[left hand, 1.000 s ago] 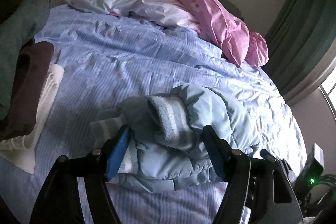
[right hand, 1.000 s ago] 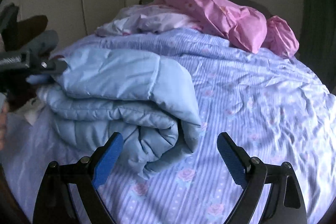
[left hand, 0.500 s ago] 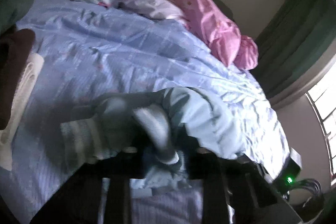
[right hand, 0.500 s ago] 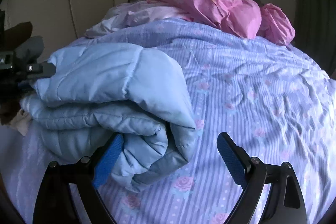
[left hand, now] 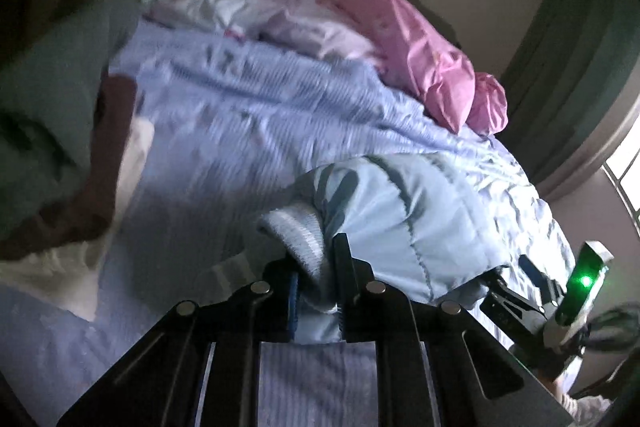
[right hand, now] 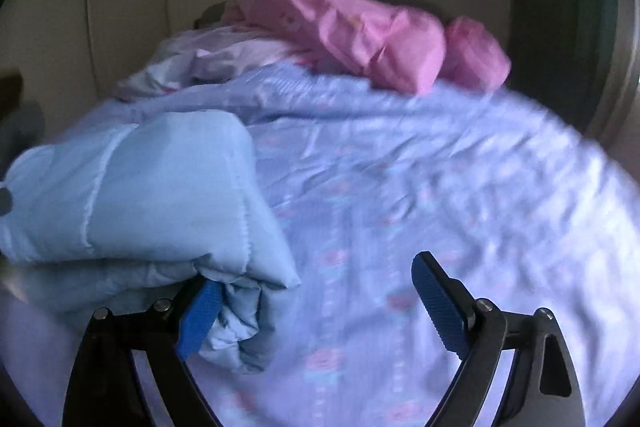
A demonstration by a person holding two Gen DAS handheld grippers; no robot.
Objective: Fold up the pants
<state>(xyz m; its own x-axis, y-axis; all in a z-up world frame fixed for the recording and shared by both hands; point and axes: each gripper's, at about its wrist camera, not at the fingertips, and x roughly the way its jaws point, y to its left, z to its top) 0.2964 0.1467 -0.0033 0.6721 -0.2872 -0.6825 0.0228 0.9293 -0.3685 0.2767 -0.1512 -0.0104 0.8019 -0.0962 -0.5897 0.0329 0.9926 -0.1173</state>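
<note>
Wide bed [right hand: 460, 187] under a lilac striped sheet with pink flowers, filling both views. At the bed's far end, a crumpled pink cover [right hand: 360, 39] beside a pale bundle of bedding [left hand: 256, 15]. On the bed's left edge, seen from the left wrist: a grey-green fabric mass [left hand: 44, 95], then a dark brown folded piece [left hand: 108, 155] over a white one [left hand: 80, 263].

On the bed's near part, folded into a thick pad: padded light-blue pants [right hand: 132, 187], quilted, with a striped knit cuff [left hand: 296, 231] poking out of one end.

Left gripper [left hand: 316, 283]: clamped on the pants, jaws just brought close together from a wider stance, with the cuff and a fold of blue cloth pinched between the blue pads. Bulk of the pants lying beyond and to the right of these jaws, on the bed.

Right gripper [right hand: 316, 307]: spread wide, gripping nothing. Left pad [right hand: 200, 315] tucked against the lower layers of the pants at the folded corner; exact contact unclear through blur. Right pad [right hand: 440, 311] well clear, over bare sheet. Pants mostly left of this gripper, only the corner reaching into the gap between the jaws.

Same gripper also visible at the bed's near right edge in the left-wrist view, by a green light [left hand: 586, 281].
</note>
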